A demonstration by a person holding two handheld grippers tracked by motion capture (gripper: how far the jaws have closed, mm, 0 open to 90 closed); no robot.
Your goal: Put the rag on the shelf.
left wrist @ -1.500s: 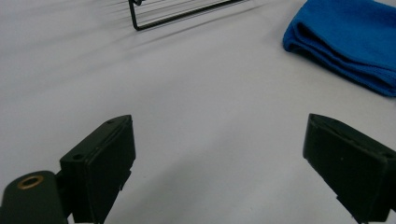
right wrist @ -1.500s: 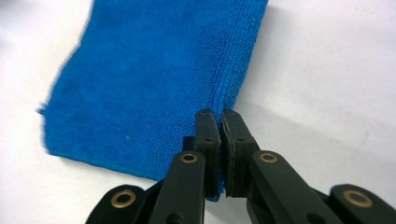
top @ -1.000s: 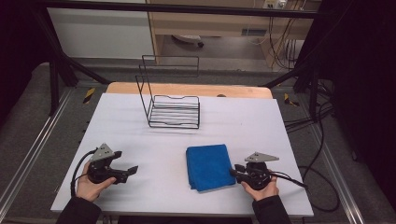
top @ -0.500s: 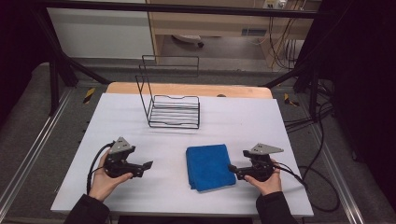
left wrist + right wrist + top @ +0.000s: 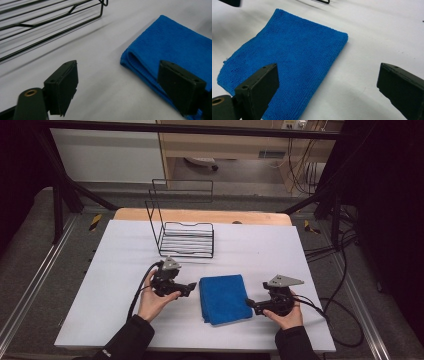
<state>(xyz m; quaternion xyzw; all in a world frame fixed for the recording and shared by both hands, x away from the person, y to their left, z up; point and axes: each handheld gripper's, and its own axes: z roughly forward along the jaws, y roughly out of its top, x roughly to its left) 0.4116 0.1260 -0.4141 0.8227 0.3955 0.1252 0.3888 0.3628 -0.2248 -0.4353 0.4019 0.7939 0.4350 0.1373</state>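
Left gripper [image 5: 191,288] nearer blue cloth [image 5: 223,298] (jaws narrowing)

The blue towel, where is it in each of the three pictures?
High view: the blue towel lies folded near the front middle of the white table, between the two grippers.
Left gripper view: it is at the right, its folded edge facing the camera.
Right gripper view: it spreads across the left and middle.
Shared landmark: the black wire rack, seen beyond the towel, also at the top left of the left gripper view.
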